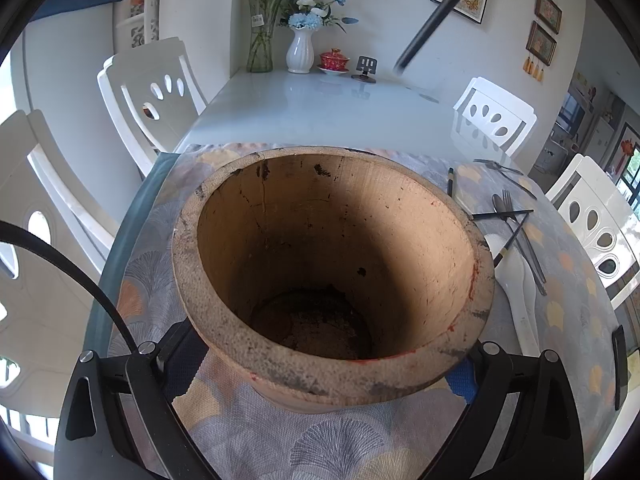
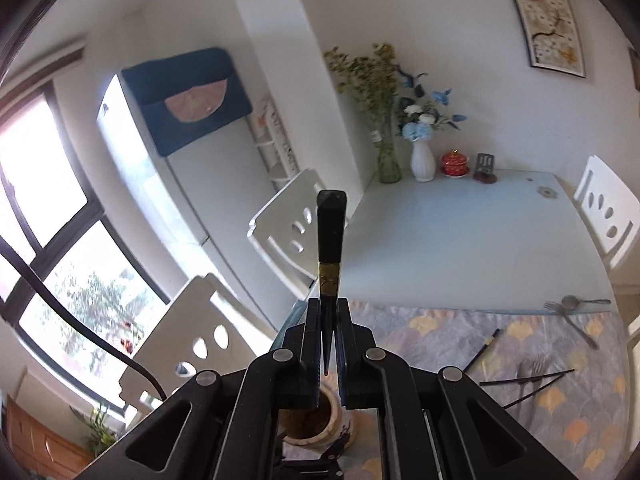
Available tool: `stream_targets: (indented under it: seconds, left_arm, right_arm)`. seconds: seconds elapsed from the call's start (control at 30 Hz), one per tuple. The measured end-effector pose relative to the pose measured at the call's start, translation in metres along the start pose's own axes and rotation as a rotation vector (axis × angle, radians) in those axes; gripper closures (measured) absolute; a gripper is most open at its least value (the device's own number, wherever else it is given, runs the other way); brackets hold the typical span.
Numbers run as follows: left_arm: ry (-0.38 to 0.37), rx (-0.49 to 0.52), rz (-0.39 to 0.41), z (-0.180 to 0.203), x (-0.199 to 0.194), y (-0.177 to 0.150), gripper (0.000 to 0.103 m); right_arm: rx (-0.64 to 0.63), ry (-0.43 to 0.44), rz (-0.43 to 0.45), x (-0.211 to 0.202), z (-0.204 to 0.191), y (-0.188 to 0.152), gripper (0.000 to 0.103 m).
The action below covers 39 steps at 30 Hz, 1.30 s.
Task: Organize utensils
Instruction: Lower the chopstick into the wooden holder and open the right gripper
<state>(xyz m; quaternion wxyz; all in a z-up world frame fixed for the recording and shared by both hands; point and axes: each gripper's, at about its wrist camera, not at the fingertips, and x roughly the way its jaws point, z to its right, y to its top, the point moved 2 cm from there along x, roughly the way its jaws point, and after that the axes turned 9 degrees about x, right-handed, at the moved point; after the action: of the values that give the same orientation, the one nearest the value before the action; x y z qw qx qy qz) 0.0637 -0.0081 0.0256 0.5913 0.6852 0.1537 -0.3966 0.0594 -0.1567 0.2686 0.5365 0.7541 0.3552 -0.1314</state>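
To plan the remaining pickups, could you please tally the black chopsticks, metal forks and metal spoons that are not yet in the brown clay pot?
Black chopsticks with gold bands: 4 (3 on the patterned mat, 1 in the right gripper)
Silver metal forks: 2
Silver metal spoons: 2
Total: 8, none in the brown clay pot

A tan, dark-speckled holder (image 1: 328,264) stands on a grey cloth (image 1: 336,440) patterned with yellow and orange fans, beside black gold-banded chopsticks (image 1: 504,213) and white spoons (image 1: 516,288).
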Motion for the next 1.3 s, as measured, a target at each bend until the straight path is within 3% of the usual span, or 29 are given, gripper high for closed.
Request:
stream_targets:
  seconds: [0.5, 0.63, 0.73, 0.87, 1.3]
  left_arm:
    - [-0.001, 0.003, 0.000, -0.001, 0.000, 0.003, 0.006]
    - [-0.001, 0.005, 0.000, -0.001, 0.001, 0.003, 0.006]
    - [-0.004, 0.005, -0.004, 0.001, 0.002, 0.001, 0.006]
    - [0.000, 0.007, 0.002, 0.002, 0.002, -0.001, 0.006]
    - [0.001, 0.008, 0.003, 0.003, 0.000, -0.002, 0.006]
  right_arm:
    - [-0.042, -0.035, -0.150, 0.037, -0.005, -0.037, 0.097]
    - [-0.056, -0.072, -0.177, 0.038, -0.001, -0.039, 0.088]
    - [-0.036, -0.077, -0.146, 0.025, 0.013, -0.036, 0.076]
    - [0.025, -0.123, -0.076, -0.003, 0.045, -0.028, 0.052]
    - [0.330, -0.290, 0.075, -0.077, 0.164, -0.008, 0.051]
